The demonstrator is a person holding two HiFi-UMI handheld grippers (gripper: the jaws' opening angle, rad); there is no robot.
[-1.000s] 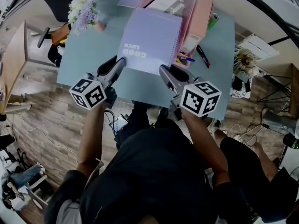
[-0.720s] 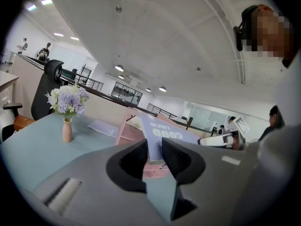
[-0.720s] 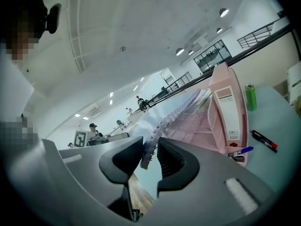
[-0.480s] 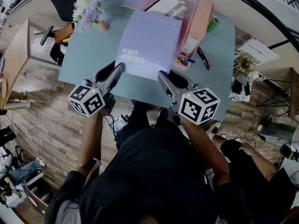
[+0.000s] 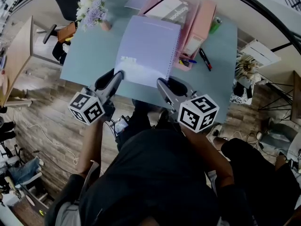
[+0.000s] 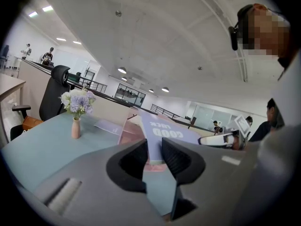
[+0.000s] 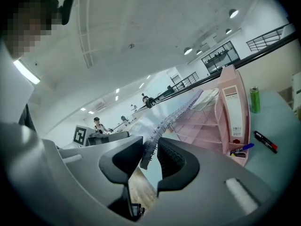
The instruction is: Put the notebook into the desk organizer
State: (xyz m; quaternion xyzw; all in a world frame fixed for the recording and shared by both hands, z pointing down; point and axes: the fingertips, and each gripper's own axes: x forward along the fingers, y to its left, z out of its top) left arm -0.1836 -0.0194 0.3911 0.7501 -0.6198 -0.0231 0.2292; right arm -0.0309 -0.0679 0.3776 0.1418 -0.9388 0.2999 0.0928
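Lavender spiral notebook (image 5: 148, 48), closed, held up tilted, far edge by pink mesh desk organizer (image 5: 203, 18)

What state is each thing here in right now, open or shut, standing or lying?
Lavender spiral-bound notebook: closed, gripped at its near edge by both grippers.
Left gripper: fingers shut on the notebook.
Right gripper: fingers shut on the notebook's spiral side.
Pink mesh desk organizer: upright, papers inside.
Small vase of pale flowers: upright.
Green can: upright.
Black marker: lying flat.
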